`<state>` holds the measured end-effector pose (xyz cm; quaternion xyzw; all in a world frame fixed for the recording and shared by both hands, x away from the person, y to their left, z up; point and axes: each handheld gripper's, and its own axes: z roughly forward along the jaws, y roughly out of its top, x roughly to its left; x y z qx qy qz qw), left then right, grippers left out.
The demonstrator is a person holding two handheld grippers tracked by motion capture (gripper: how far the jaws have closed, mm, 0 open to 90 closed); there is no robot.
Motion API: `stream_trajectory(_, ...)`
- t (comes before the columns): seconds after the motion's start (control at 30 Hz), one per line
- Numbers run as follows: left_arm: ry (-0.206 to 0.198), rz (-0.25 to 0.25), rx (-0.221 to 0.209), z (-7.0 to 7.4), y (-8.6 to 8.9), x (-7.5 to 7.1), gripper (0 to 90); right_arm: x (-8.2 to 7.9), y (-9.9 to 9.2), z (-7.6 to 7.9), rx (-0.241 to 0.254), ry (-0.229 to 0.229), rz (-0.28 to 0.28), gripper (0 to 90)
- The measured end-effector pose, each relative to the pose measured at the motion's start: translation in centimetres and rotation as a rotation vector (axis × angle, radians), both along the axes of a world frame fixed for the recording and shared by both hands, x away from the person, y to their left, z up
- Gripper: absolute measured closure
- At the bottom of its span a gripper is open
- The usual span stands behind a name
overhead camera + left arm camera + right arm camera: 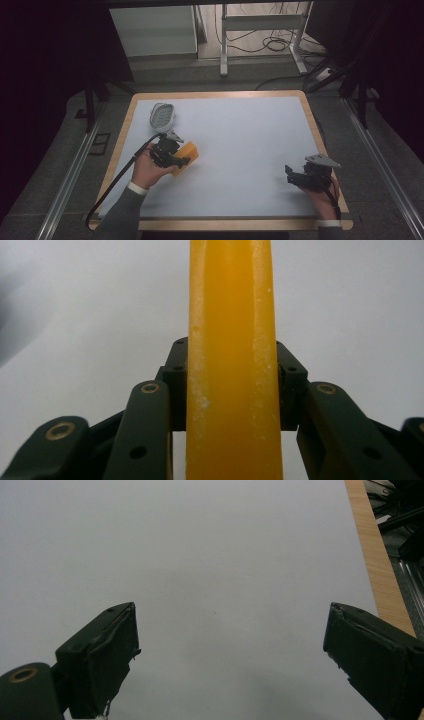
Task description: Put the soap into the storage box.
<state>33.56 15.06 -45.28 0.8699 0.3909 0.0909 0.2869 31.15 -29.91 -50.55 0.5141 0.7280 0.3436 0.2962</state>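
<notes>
An orange block-like piece (188,153) sits at the left middle of the white table top, and my left gripper (181,161) is shut on it. In the left gripper view the orange piece (231,365) stands edge-on as a tall yellow-orange slab, pinched between the two black jaws. A grey oval object with rows of small holes (162,115) lies on the table just beyond the left hand. My right gripper (290,174) rests near the table's front right. In the right gripper view my right gripper (231,655) is open, with bare white surface between its fingers (107,652).
The white table top (240,145) has a wooden rim (310,110) all round. Behind the table stand a white cabinet (152,30) and a metal desk frame (260,30) with cables on the floor. Dark curtains flank both sides.
</notes>
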Motion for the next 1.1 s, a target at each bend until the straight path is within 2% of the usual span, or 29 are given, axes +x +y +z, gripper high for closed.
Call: stream_trajectory(1.1,-0.027,0.045,-0.014,1.9,1.4,2.0,61.2,0.0,-0.3,0.1,-0.001,-0.006,-0.015,7.6)
